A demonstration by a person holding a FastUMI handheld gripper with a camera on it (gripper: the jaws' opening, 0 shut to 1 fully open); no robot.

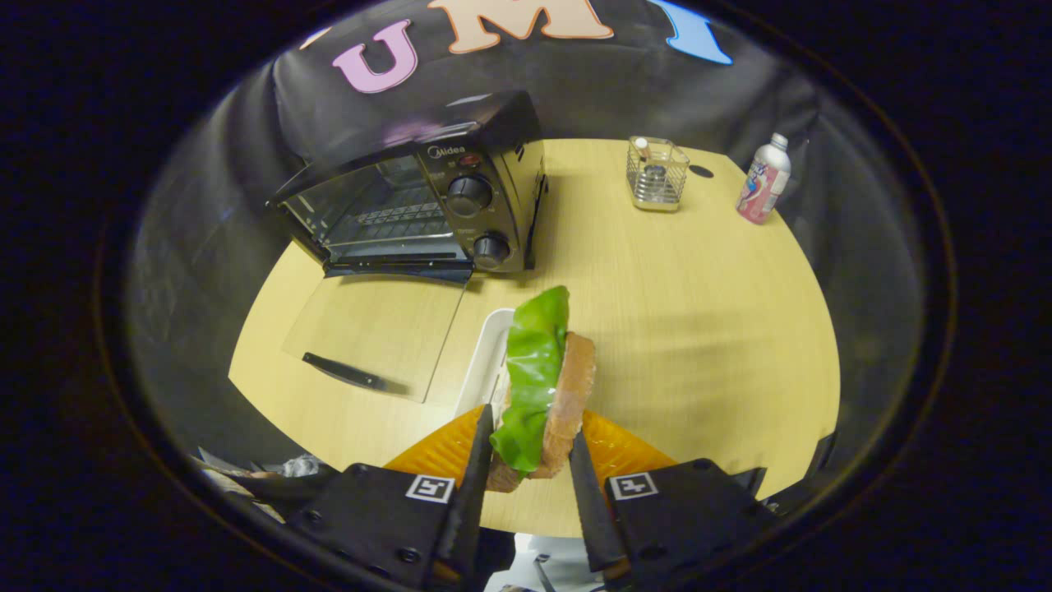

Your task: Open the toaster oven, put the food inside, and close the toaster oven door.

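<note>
My jaws (530, 448) are closed on the sandwich (542, 386), lifted above the white tray (485, 362) near the table's front edge. The toaster oven (427, 197) at the far-left corner stands open, door (374, 337) down. Next, I judge, carry it into the rack.

gripper (530, 460) clamped on sandwich (542, 386) | ahead: bare table (699, 329) | toaster oven (419, 197) door (374, 337) down flat, mouth unblocked | white tray (486, 362) beside fingers
</note>
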